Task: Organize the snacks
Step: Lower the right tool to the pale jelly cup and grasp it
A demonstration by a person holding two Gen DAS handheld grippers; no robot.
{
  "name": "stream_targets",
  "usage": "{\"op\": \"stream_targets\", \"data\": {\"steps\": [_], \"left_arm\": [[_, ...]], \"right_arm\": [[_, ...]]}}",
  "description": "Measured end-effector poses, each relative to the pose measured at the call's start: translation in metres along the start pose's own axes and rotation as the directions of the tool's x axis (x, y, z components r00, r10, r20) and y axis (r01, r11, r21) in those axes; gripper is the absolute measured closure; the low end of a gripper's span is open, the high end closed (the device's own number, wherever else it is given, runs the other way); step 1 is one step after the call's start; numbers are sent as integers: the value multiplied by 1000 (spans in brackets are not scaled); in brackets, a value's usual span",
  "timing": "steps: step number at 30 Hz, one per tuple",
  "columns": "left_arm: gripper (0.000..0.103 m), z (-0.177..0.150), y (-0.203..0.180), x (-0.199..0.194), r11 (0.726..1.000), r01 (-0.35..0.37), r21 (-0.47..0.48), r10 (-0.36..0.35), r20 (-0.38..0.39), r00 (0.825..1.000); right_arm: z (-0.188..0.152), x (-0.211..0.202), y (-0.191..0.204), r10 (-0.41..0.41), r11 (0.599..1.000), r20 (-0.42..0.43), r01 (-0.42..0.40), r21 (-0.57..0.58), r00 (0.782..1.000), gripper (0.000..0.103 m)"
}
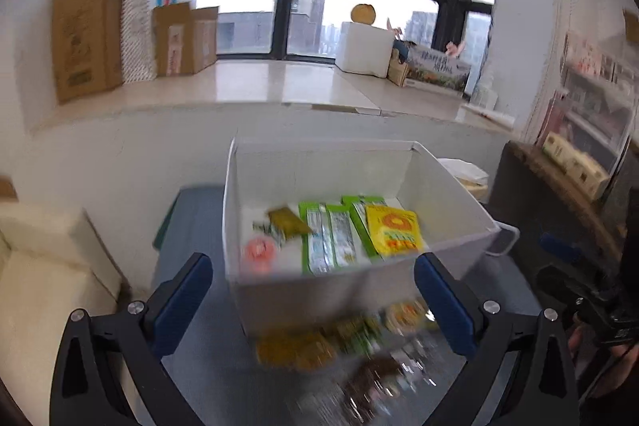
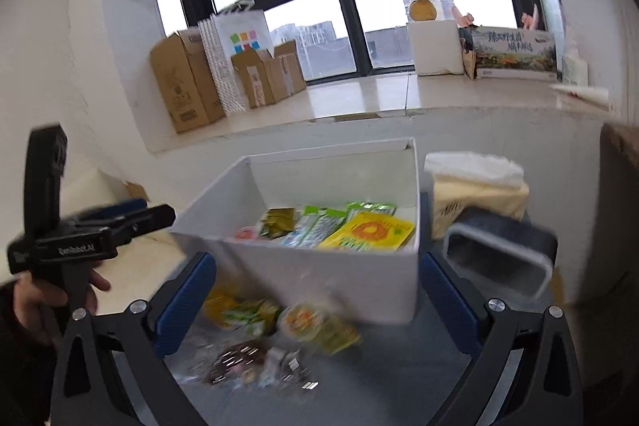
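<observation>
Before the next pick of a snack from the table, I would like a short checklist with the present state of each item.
1. Left gripper open and empty: ok.
2. Right gripper open and empty: ok.
3. White box upright, top open: ok.
4. Room left in the box beside the yellow packet: ok, bare floor at the left.
5. Loose snacks on the table in front of the box: ok.
6. Which snack is which: cannot tell, blurred.
</observation>
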State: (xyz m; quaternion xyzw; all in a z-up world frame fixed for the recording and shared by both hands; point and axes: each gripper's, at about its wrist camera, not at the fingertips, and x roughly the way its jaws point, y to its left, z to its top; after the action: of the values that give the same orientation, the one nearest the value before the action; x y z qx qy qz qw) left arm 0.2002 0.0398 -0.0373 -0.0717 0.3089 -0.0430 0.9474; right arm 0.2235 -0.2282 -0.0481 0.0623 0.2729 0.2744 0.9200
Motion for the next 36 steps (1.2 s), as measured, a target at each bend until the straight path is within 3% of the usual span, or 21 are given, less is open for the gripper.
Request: {"op": "stream_targets", "data": {"steps": [6, 10, 14, 22, 32, 33, 34, 35, 36], "left_arm": [[0, -69, 0, -36, 1000, 16, -27, -17, -28, 999], [0, -94, -3, -55, 1000, 22, -14, -23, -40, 999], [0, -105, -2, -64, 1000, 15, -22, -16, -45, 999], [0, -118, 4, -65, 998, 12, -62, -16, -61, 998], [0, -124, 9, -64, 998, 9, -58, -14, -75, 997], [0, -124, 9, -63, 998, 9, -59, -14, -77, 997], [0, -126, 11, -63, 998, 8, -62, -13, -81, 997], [0, -127, 12, -62, 998, 6, -66, -12, -85, 996], [0, -129, 13, -60, 997, 7, -73, -14, -93, 996]], "right_arm": [[-48, -26, 4, -2, 999, -29, 3, 36, 1000, 0], [-78, -36, 5, -12, 999, -38, 14, 40, 999, 0], [-100, -32, 5, 8, 999, -99, -5, 35, 995, 0], [-93, 1, 1, -17, 1000, -148, 19, 12, 989, 0], [-65, 80, 4, -156, 985, -250, 130, -115, 956, 1], [-65, 84, 4, -161, 983, -256, 132, -129, 953, 3], [-66, 89, 3, -170, 980, -261, 135, -145, 950, 16], [-66, 93, 2, -180, 978, -267, 143, -152, 947, 35], [-67, 99, 0, -199, 975, -285, 158, -159, 938, 36]]}}
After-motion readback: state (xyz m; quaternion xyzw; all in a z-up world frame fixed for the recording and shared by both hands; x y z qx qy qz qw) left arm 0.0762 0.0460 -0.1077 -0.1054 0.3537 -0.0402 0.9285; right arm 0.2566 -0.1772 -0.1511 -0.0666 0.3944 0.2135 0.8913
